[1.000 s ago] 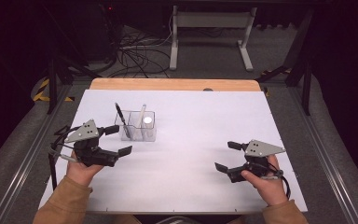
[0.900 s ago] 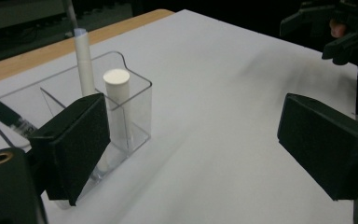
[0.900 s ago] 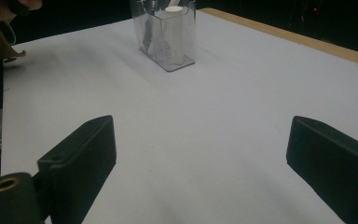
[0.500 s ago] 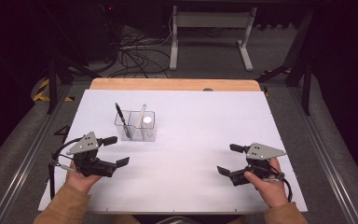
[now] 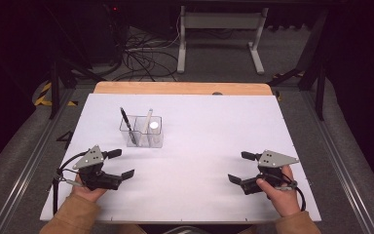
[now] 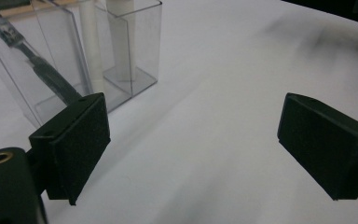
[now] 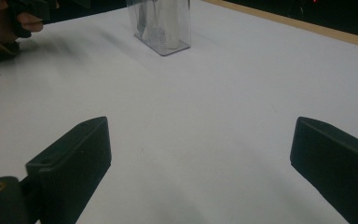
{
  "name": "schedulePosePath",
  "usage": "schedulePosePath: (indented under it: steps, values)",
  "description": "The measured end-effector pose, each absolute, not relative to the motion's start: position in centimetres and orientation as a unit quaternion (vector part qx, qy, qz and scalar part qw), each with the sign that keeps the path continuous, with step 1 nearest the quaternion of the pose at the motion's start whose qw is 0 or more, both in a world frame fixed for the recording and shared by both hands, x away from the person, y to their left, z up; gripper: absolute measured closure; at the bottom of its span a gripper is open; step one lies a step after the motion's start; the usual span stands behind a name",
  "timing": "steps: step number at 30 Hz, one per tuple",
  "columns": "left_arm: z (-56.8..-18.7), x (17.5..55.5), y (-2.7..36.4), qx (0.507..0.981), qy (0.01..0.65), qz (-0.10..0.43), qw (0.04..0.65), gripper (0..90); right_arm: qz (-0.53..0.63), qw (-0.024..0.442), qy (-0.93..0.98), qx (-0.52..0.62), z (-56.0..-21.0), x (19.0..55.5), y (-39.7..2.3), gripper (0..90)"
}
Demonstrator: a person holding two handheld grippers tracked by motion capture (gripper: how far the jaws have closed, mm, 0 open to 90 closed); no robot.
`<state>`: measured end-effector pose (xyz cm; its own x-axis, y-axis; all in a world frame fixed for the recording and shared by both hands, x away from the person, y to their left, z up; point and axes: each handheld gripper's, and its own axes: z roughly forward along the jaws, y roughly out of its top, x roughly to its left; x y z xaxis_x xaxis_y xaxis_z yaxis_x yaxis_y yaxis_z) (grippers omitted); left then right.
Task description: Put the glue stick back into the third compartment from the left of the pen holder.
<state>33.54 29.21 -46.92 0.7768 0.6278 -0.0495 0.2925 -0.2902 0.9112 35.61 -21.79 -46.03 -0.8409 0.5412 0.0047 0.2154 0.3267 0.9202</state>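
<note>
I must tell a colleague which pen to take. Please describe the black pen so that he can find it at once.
On the white table, left of centre toward the far edge, stands a clear plastic holder with compartments. The black pen leans in its leftmost compartment; its neighbours, two white sticks, are pale and stand more upright.

No text, label, brand or number can be read anywhere; any fine print may be lost to blur.

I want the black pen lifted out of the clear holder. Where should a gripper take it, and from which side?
Grip the black pen on the upper end that sticks out above the clear holder, coming from above. It leans up and left in the leftmost compartment, whose walls shield its lower shaft.
</note>
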Motion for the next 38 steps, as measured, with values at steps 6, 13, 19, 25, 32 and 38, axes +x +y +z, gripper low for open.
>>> schedulePosePath:
  steps: [6, 13, 19, 25, 32, 38]
  values:
    - [-47.8, 32.8, 29.2, 0.785, 0.292, 0.163, 0.521, 9.8, 0.531, 0.155, 0.798, 0.239, -46.3, 35.8, -21.8, 5.6]
    - [-48.0, 32.7, 29.6, 0.777, 0.296, 0.163, 0.531, 9.4, 0.532, 0.152, 0.797, 0.243, -46.6, 35.8, -21.7, 5.6]
    - [-47.9, 32.8, 29.7, 0.774, 0.301, 0.167, 0.531, 9.3, 0.527, 0.148, 0.800, 0.247, -47.0, 36.1, -21.6, 5.6]
    - [-47.7, 32.7, 29.8, 0.776, 0.305, 0.167, 0.527, 9.3, 0.525, 0.146, 0.802, 0.245, -47.2, 36.2, -21.4, 5.6]
    - [-47.6, 32.6, 29.7, 0.774, 0.305, 0.172, 0.528, 8.5, 0.526, 0.149, 0.800, 0.245, -47.1, 36.1, -21.4, 5.6]
    - [-47.5, 32.7, 29.8, 0.768, 0.315, 0.174, 0.530, 6.2, 0.525, 0.150, 0.800, 0.249, -47.1, 36.2, -21.5, 5.6]
